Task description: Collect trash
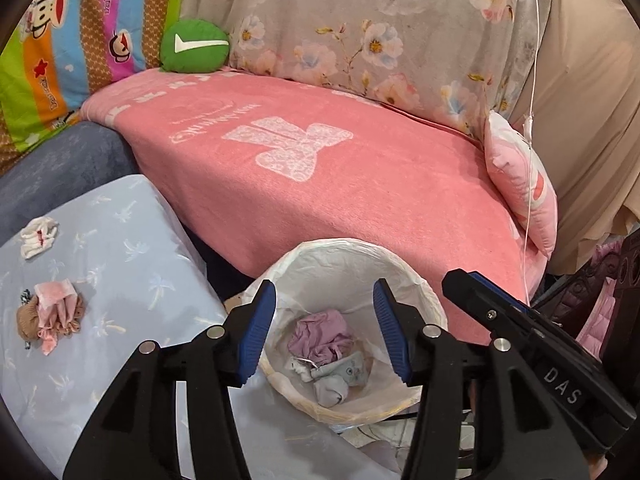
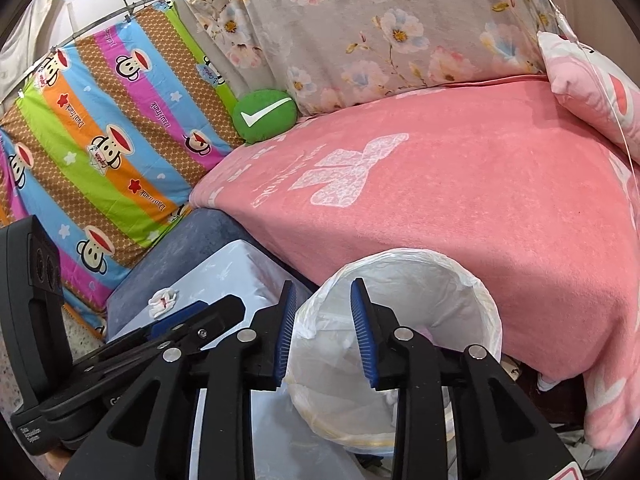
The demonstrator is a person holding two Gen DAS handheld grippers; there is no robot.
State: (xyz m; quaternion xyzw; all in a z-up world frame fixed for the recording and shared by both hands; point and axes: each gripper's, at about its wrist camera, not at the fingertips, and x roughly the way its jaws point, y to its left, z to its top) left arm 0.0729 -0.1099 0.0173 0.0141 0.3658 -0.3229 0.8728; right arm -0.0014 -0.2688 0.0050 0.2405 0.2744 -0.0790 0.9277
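A round bin (image 1: 416,284) lined with a white bag stands on the floor against the pink sofa. Crumpled purple and pale-blue trash (image 1: 328,356) lies inside it. My left gripper (image 1: 325,328) is open and empty, hovering over the bin's mouth. My right gripper (image 2: 323,334) is open and empty above the bin's (image 2: 472,292) left rim. It shows from the side in the left wrist view (image 1: 520,320). On the light-blue cloth surface (image 1: 132,264) lie a white crumpled wad (image 1: 38,236) and a pink-and-brown wad (image 1: 52,314). The white wad also shows in the right wrist view (image 2: 162,302).
The pink blanket (image 1: 340,184) covers the sofa seat behind the bin. A green round cushion (image 1: 195,45), a pink pillow (image 1: 520,184) and a floral cover (image 1: 360,28) sit at the back. A striped cartoon sheet (image 2: 100,148) hangs left. A thin white cord (image 1: 530,128) dangles right.
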